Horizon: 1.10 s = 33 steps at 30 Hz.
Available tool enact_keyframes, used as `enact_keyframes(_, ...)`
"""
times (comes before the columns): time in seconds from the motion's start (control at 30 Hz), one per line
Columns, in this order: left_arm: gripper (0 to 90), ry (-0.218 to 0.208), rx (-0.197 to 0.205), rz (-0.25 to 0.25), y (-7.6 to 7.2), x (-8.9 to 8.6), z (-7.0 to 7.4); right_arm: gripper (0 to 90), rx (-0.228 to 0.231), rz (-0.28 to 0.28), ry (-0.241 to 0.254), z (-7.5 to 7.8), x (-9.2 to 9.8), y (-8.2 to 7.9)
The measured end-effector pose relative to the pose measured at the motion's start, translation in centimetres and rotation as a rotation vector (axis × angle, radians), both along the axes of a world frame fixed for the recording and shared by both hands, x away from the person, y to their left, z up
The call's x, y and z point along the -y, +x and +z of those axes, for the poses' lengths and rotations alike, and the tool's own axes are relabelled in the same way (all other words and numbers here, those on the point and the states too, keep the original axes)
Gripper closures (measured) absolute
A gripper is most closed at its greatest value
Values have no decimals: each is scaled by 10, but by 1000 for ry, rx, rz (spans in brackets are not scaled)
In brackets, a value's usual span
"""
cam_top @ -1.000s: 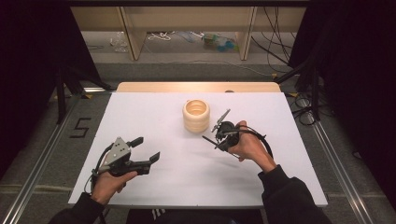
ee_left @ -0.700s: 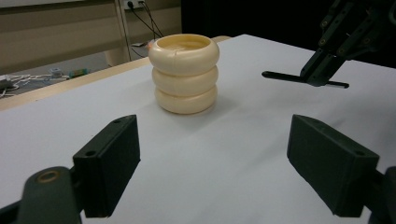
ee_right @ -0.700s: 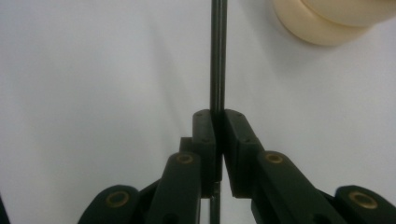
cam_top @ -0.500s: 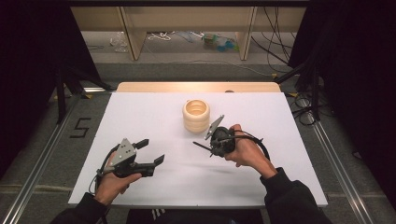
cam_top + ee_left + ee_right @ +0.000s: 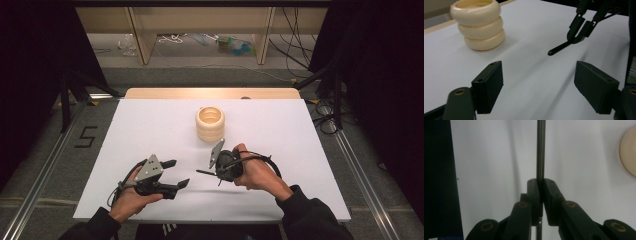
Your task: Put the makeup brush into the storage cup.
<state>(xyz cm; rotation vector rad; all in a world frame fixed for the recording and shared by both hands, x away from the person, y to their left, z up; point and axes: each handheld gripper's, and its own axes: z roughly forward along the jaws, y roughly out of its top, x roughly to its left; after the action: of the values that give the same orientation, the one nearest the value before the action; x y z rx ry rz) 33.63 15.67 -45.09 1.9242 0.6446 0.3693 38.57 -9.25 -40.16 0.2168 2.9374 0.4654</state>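
R claw (image 5: 214,172) clamped on thin black rod (image 5: 205,172); rod lies level, tip twd L claw (image 5: 174,174), near bench front edge. L claw open, empty, jaws just been closing. Ring stack (image 5: 210,123) behind, mid-bench.

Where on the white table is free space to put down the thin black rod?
The white table is bare left of the cream ring stack, up to its far left corner, and also right of the stack. It is crowded in the near middle, where the left gripper and the right gripper, shut on the black rod, face each other.
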Motion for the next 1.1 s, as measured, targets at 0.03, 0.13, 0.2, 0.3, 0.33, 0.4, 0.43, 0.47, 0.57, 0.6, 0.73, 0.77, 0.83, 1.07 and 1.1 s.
enact_keyframes(0.03,241,13,4,-15,0,2,0,841,1,10,-5,0,-1,-1)
enact_keyframes(0.13,256,36,-4,-52,-2,8,-1,841,-1,38,-11,-1,-2,-3)
enact_keyframes(0.2,258,50,-11,-73,-2,11,-1,841,1,45,-19,-2,-4,-5)
enact_keyframes(0.3,268,72,-26,-90,-3,14,-2,841,-4,51,-28,-3,-5,-8)
enact_keyframes(0.33,279,93,-34,-106,-4,16,-2,841,-2,67,-51,-4,-7,-10)
enact_keyframes(0.4,286,96,-38,-106,-4,18,-2,841,7,105,-46,-5,-8,-10)
enact_keyframes(0.43,299,90,-54,-115,-4,19,-2,841,6,97,-49,-6,-10,-12)
enact_keyframes(0.47,310,83,-60,-116,-4,20,-1,841,7,100,-60,-7,-10,-12)
enact_keyframes(0.57,337,123,-54,-126,-4,23,1,841,-8,96,-66,-8,-13,-16)
enact_keyframes(0.6,351,112,-65,-130,-5,24,2,841,6,119,-66,-9,-14,-14)
enact_keyframes(0.73,402,119,-70,-156,-5,27,3,841,2,127,-67,-10,-16,-17)
enact_keyframes(0.77,413,133,-71,-156,-6,28,4,841,13,139,-64,-11,-17,-17)
enact_keyframes(0.83,440,127,-64,-163,-5,30,3,841,13,158,-66,-11,-17,-17)
enact_keyframes(1.07,517,172,-65,-213,-6,34,3,841,-9,164,-61,-10,-21,-23)
enact_keyframes(1.1,527,176,-63,-213,-6,35,3,841,-7,168,-62,-10,-21,-23)
